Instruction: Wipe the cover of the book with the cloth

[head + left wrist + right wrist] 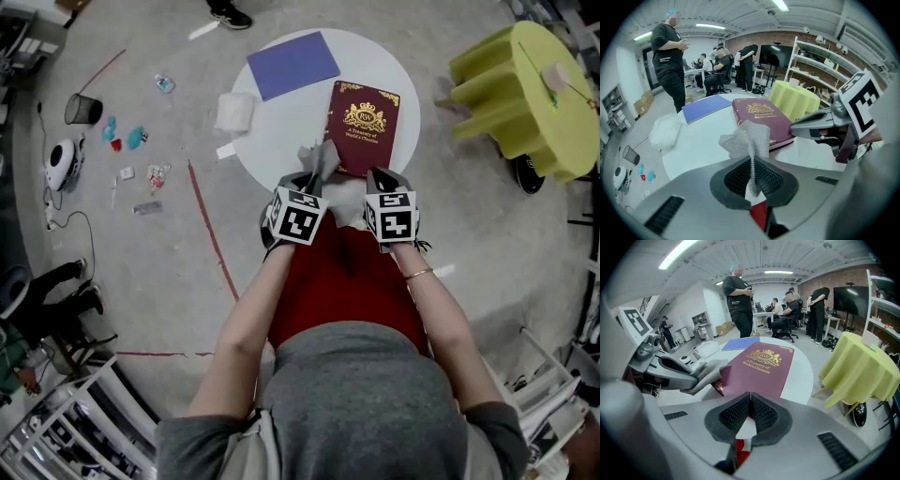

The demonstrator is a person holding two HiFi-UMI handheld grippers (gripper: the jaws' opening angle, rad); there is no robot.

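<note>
- Round white table [281,141]: carries the book, a blue sheet and a crumpled white bag.
- Book [364,127]: maroon, closed, lying flat with the gold-crested cover up. It sits on the right half of the table, its short lower edge close to the table's near edge.
- Left gripper [309,178]: positioned at the table's near edge, just left of the book's near left corner. In the left gripper view its jaws [751,173] are pressed together on the cloth, with only the fabric between them.
- Cloth [323,155]: grey, woven. It rises from the left gripper's jaws and fans out above them. In the right gripper view it lies against the book's near left corner [710,373].
- Right gripper [380,178]: at the table's near edge, beside the book's near right corner. Its jaws [750,404] are fully closed against each other and hold nothing. The book's cover lies just ahead of them.
- Blue sheet [292,64]: flat at the table's far edge, apart from the book.
- Crumpled white bag [234,111]: at the table's left edge.
</note>
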